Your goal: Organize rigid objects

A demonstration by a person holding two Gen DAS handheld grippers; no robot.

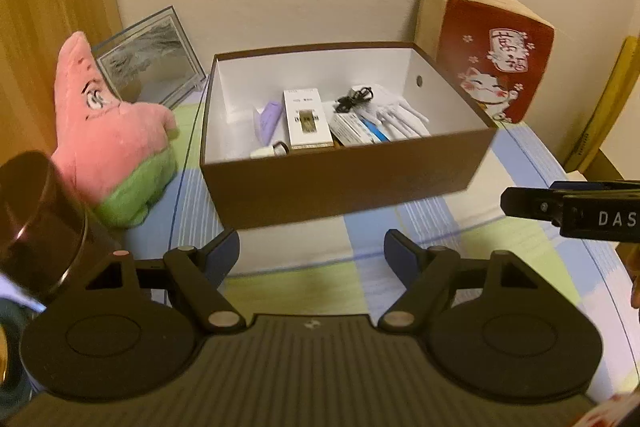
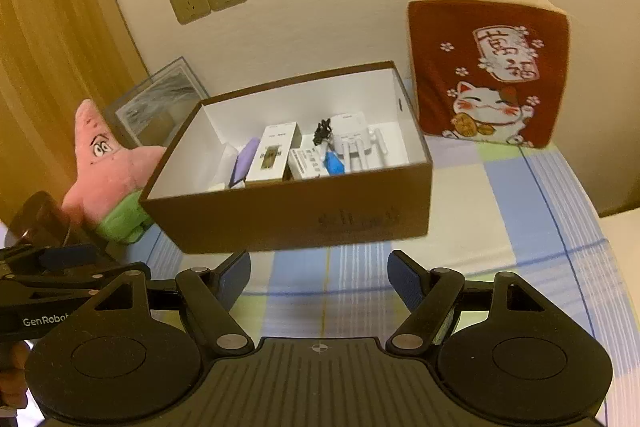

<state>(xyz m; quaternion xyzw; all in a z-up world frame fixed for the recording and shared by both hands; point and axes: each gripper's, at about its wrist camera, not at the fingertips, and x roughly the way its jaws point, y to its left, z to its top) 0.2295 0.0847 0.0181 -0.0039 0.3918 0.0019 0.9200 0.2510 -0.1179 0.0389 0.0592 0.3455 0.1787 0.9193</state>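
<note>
A brown open box [image 1: 344, 183] with a white inside stands on the checked cloth; it also shows in the right wrist view [image 2: 304, 215]. In it lie a white carton [image 1: 306, 121], a purple tube [image 1: 270, 117], a black cable [image 1: 354, 97], white pegs [image 1: 400, 113] and a blue-tipped item [image 2: 333, 163]. My left gripper [image 1: 312, 255] is open and empty, just in front of the box. My right gripper [image 2: 320, 277] is open and empty, also in front of the box. The right gripper's finger shows in the left wrist view [image 1: 532, 205].
A pink starfish plush [image 1: 112, 131] stands left of the box. A dark round tin [image 1: 36, 219] is at the near left. A framed picture [image 1: 152, 59] leans on the wall. A red cat cushion [image 2: 488, 71] stands at the back right.
</note>
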